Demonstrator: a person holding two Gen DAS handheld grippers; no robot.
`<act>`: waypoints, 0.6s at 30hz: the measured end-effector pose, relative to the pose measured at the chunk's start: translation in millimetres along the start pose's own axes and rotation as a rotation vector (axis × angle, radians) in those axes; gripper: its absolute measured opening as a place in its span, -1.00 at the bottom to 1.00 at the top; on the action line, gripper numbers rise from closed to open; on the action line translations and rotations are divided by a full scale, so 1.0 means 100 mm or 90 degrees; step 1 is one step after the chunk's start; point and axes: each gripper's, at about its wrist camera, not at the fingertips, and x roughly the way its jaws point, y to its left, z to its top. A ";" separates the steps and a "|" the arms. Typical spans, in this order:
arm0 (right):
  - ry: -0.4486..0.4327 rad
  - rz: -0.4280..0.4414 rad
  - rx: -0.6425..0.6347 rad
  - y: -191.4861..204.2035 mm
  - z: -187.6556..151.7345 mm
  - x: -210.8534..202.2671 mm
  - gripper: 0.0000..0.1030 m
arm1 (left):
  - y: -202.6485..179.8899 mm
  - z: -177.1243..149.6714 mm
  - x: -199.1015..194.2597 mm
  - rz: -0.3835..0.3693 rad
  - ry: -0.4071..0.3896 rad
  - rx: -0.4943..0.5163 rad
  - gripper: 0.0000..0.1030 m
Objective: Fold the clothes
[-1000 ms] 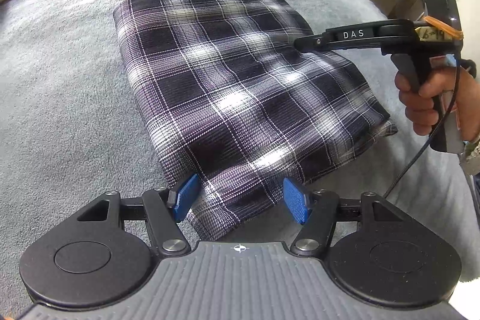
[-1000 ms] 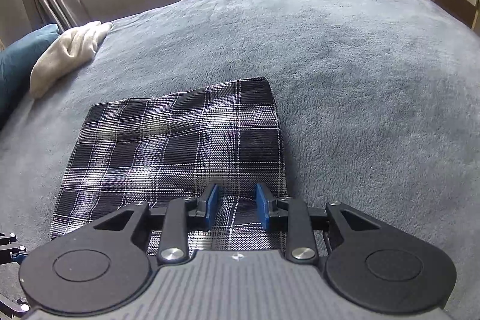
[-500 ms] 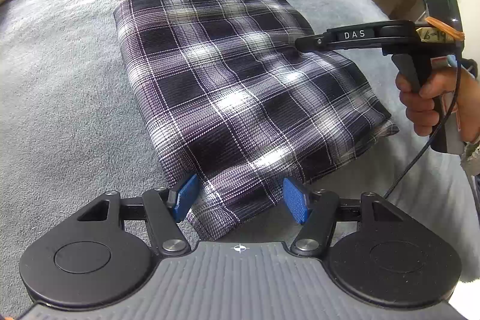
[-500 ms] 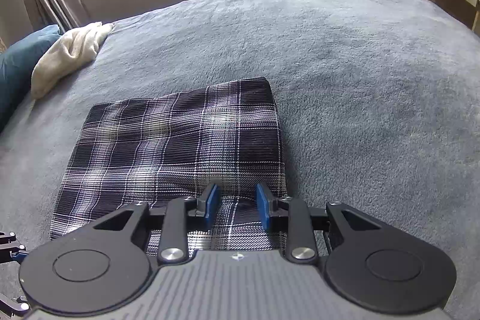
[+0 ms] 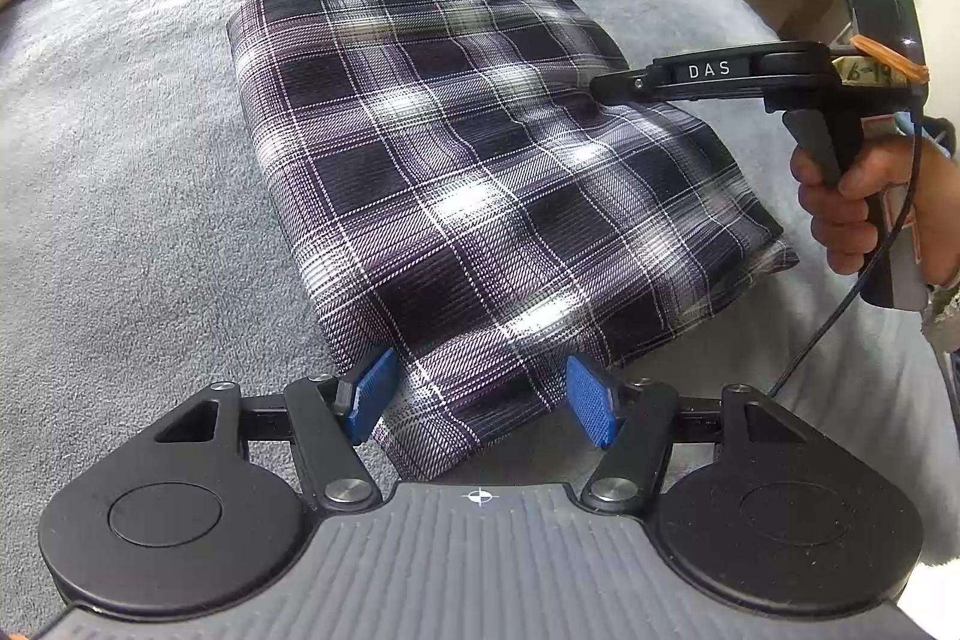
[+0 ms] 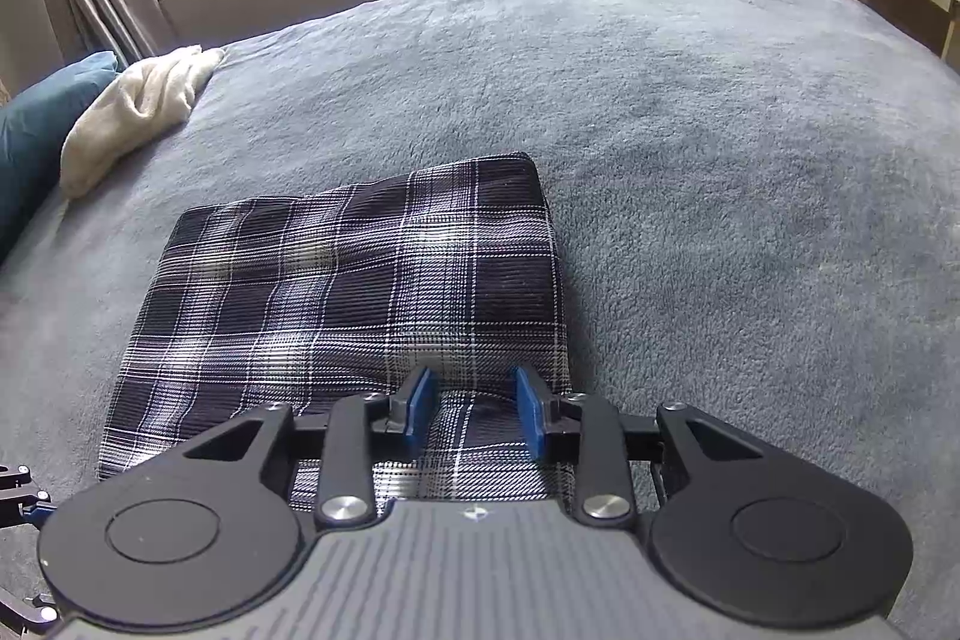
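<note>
Two grippers work over a folded plaid garment (image 5: 480, 196) lying on the grey bed blanket (image 6: 720, 160). Left gripper (image 5: 480, 394) is spread wide at its near corner. Right gripper (image 6: 474, 412) stands parted over the garment's edge, possibly touching the cloth.

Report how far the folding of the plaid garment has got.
Done: the plaid garment lies folded in a flat rectangle on the grey blanket. In hand: nothing; the left hand-held gripper and right hand-held gripper are open over its edge. Left: perhaps another fold.
</note>
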 end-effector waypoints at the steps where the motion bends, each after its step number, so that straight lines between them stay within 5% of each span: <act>1: 0.000 0.000 0.001 0.00 0.00 0.00 -0.34 | 0.00 0.00 0.01 0.000 0.000 0.000 0.22; 18: 0.001 -0.004 -0.003 0.00 0.00 0.01 -0.31 | 0.01 -0.02 -0.04 0.000 0.000 -0.010 0.22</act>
